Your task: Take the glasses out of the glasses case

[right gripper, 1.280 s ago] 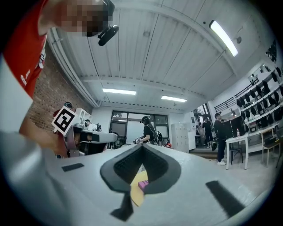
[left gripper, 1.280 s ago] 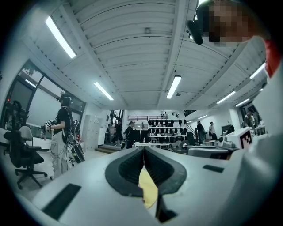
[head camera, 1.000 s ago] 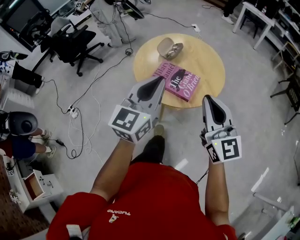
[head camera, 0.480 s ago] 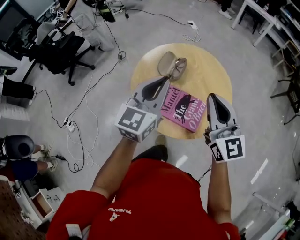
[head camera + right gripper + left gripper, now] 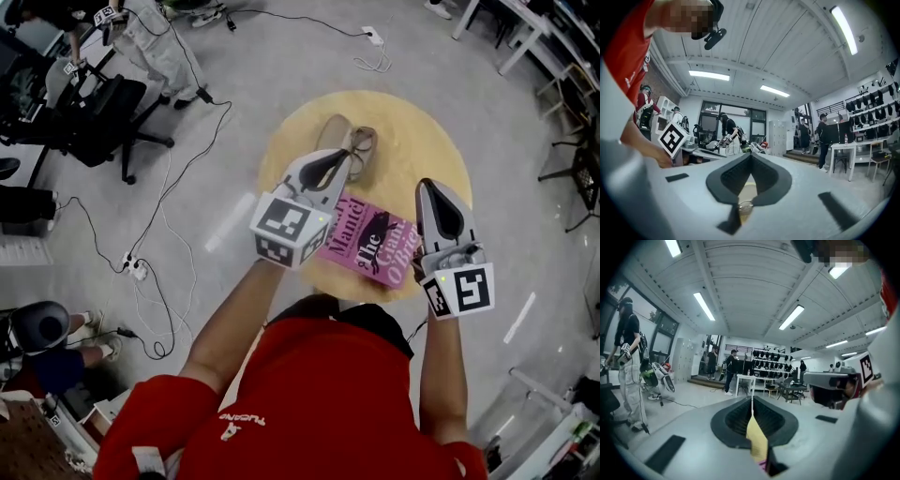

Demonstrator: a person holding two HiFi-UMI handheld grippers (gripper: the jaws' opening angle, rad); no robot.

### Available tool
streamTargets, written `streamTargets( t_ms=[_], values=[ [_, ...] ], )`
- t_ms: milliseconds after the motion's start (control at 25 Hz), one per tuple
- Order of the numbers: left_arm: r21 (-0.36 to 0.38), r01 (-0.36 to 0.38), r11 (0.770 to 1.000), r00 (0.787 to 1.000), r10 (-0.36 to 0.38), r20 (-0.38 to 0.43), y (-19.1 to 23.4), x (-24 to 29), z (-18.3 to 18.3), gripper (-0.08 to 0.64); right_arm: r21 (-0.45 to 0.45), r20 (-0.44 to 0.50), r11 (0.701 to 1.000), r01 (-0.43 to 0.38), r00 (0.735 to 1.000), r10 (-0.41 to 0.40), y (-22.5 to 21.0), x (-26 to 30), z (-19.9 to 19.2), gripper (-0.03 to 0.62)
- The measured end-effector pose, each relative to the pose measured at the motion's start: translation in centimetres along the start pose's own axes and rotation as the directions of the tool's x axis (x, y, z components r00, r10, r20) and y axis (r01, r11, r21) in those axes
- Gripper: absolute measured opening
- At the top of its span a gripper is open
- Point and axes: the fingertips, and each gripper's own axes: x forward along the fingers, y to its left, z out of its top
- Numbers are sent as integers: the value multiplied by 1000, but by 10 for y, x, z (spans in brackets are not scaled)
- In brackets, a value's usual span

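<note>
An open beige glasses case [image 5: 335, 130] lies on the far half of the round wooden table [image 5: 422, 141]. The glasses [image 5: 362, 142] rest in its right half. My left gripper [image 5: 347, 156] is shut and empty, and its tip hangs just over the case's near edge. My right gripper [image 5: 434, 185] is also shut and empty. It hovers above the right end of the pink book [image 5: 370, 244], well right of the case. In the left gripper view the jaws [image 5: 752, 399] meet, with only a sliver of table below them. In the right gripper view the jaws [image 5: 751, 155] meet too.
The pink book lies on the near half of the table, between the case and me. Office chairs [image 5: 94, 122] and floor cables [image 5: 159, 206] are at the left, white desks [image 5: 525, 37] at the upper right. People stand in the room behind.
I have stepped up to the table and both grippers have moved forward over it. The left tip went from short of the table to the case's near edge, and the right came over the book.
</note>
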Motion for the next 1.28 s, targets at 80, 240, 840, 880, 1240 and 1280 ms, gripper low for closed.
streamTargets(
  t_ms=[80, 240, 840, 880, 1240, 1280],
  values=[
    [-18, 5, 1000, 1000, -6, -30, 7, 11, -8, 14, 2, -13, 1000, 5, 1000, -5, -3, 6, -4, 5],
    [-66, 6, 998, 996, -11, -90, 20, 31, -23, 14, 7, -33, 1000, 1, 999, -1, -9, 15, -11, 5],
    [-126, -71, 990, 931, 20, -364, 42, 101, -91, 145, 23, -67, 998, -65, 996, 67, -50, 37, -30, 5],
    [-132, -76, 988, 924, 20, -381, 44, 105, -96, 152, 26, -68, 997, -70, 995, 72, -52, 39, -32, 5],
    [-158, -137, 978, 849, 34, -528, 59, 130, -139, 169, 46, -89, 995, -83, 992, 87, -78, 42, -49, 5],
    [-160, -146, 976, 839, 37, -543, 61, 132, -144, 169, 49, -92, 995, -82, 992, 86, -81, 42, -51, 5]
  ],
)
